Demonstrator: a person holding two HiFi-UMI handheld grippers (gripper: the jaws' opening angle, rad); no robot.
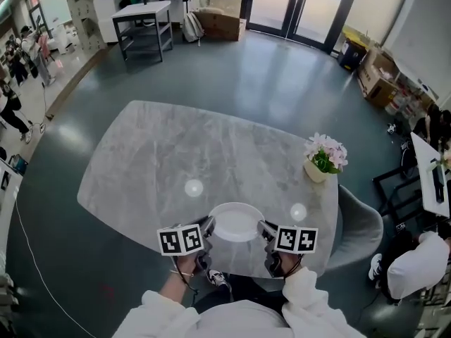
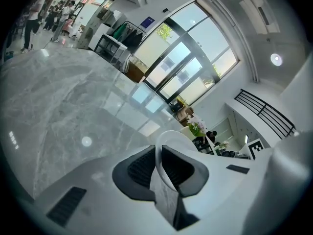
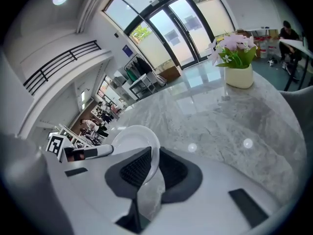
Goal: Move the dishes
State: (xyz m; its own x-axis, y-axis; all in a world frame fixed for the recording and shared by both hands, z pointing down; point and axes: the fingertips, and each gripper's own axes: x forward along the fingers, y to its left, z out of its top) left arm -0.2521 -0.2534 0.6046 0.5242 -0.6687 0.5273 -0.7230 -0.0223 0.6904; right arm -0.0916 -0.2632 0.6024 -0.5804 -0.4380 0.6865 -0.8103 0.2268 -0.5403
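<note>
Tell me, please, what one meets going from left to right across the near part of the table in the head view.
left gripper → plate → right gripper → flowers

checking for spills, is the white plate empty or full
Empty. The white plate shows only a bare white surface in the head view, with nothing on it.
</note>
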